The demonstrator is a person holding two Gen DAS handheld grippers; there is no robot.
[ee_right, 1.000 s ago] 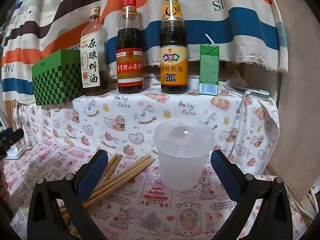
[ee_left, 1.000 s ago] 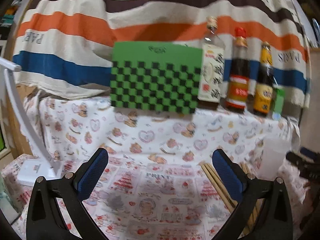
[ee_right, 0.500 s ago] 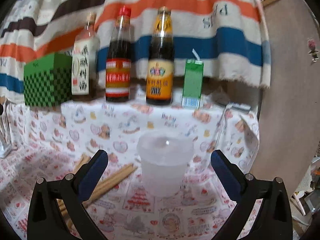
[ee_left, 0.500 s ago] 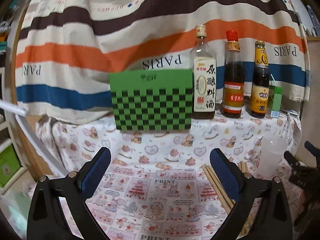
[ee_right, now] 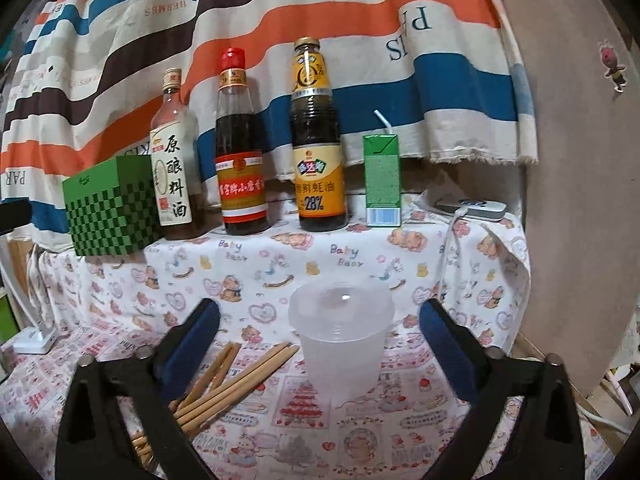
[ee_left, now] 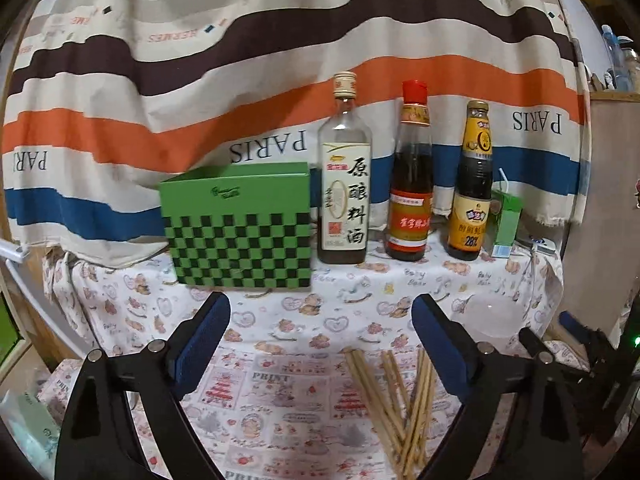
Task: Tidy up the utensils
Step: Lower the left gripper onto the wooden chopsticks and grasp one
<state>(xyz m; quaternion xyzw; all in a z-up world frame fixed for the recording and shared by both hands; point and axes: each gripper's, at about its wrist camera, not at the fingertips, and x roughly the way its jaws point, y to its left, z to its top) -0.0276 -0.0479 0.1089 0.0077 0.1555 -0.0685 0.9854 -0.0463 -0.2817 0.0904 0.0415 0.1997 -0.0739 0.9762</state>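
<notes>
Several wooden chopsticks [ee_left: 394, 404] lie loose on the patterned tablecloth, in front of my left gripper [ee_left: 320, 334], which is open and empty above them. They also show in the right wrist view [ee_right: 224, 384], low on the left. A translucent plastic cup [ee_right: 340, 344] stands upright right of the chopsticks, between the fingers of my right gripper [ee_right: 320, 334], which is open, empty and held short of it. The cup shows faintly in the left wrist view [ee_left: 496, 316], with the right gripper's body beside it.
A raised shelf at the back holds a green checkered box [ee_left: 240, 228], three sauce bottles [ee_right: 240, 152] and a green drink carton [ee_right: 382, 180]. A white lamp base [ee_right: 34, 338] stands at the left. A striped cloth hangs behind. A brown board [ee_right: 576, 160] stands at the right.
Both grippers have pulled back and tilted up, so the shelf and striped cloth fill more of each view. The chopsticks and cup have not moved. Both grippers stay open.
</notes>
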